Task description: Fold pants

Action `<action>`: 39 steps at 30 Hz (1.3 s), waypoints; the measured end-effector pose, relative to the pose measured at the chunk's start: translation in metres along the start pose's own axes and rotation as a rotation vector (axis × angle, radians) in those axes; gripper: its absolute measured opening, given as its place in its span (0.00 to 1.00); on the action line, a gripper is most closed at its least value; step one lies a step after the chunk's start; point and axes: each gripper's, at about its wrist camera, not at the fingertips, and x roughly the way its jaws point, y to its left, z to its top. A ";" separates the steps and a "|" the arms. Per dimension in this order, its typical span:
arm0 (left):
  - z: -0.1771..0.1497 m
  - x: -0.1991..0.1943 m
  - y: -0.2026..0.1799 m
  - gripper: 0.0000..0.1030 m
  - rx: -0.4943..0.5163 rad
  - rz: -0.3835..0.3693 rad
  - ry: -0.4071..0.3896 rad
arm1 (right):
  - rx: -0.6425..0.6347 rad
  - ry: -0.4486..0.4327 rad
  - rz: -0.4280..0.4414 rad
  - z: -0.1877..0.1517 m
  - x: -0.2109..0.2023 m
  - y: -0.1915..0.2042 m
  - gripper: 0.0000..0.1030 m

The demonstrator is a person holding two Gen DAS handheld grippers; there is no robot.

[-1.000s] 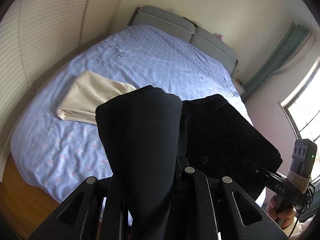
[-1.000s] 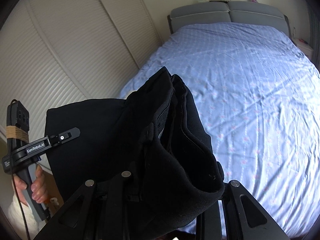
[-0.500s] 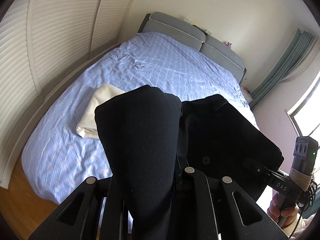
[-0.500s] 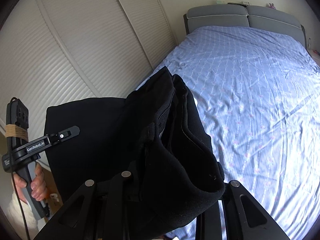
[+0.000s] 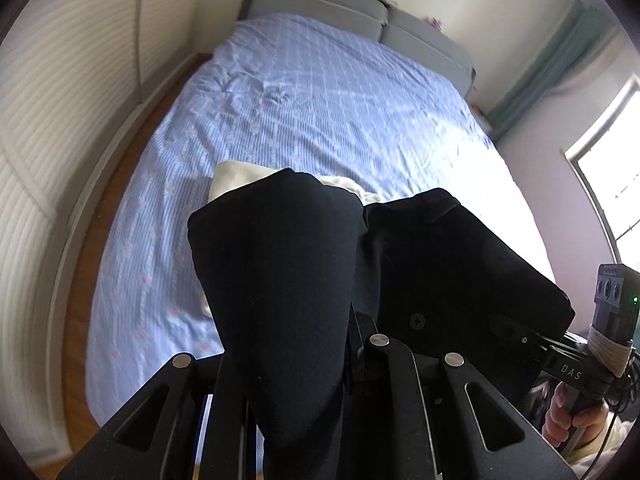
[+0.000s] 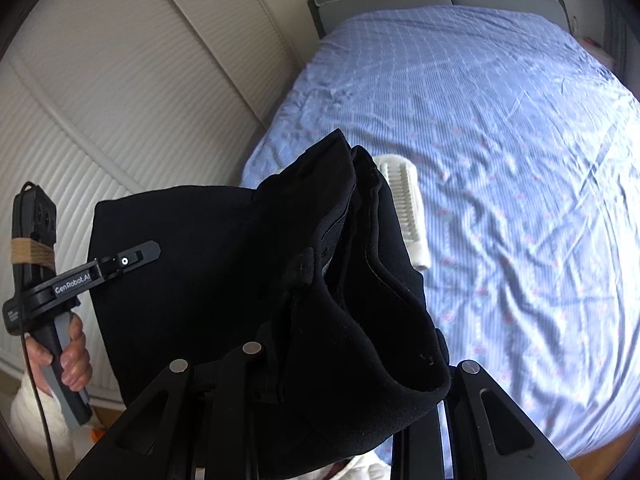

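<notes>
Both grippers, left (image 5: 280,360) and right (image 6: 320,364), fingers clamped on the black pants (image 5: 280,280) filling each frame's lower centre, have swung over the bed (image 5: 320,120) until the cream garment (image 6: 404,200) lies beneath, probably stacking next.

I see black pants (image 5: 280,280) draped over my left claw (image 5: 352,344); beyond it a blue bedsheet (image 5: 320,112) (faint pink motifs) and a cream folded garment (image 6: 404,204).
</notes>
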 end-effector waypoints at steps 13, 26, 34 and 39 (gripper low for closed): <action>0.132 0.115 0.049 0.18 0.225 -0.082 0.107 | 0.101 -0.044 -0.164 0.066 0.097 0.011 0.26; 0.174 0.254 0.090 0.23 0.185 -0.054 0.293 | 0.217 0.074 -0.259 0.105 0.204 -0.045 0.27; 0.163 0.267 0.082 0.47 0.329 0.078 0.277 | 0.342 0.155 -0.194 0.079 0.198 -0.073 0.38; 0.159 0.257 0.074 0.63 0.384 0.182 0.251 | 0.320 0.170 -0.214 0.069 0.186 -0.070 0.41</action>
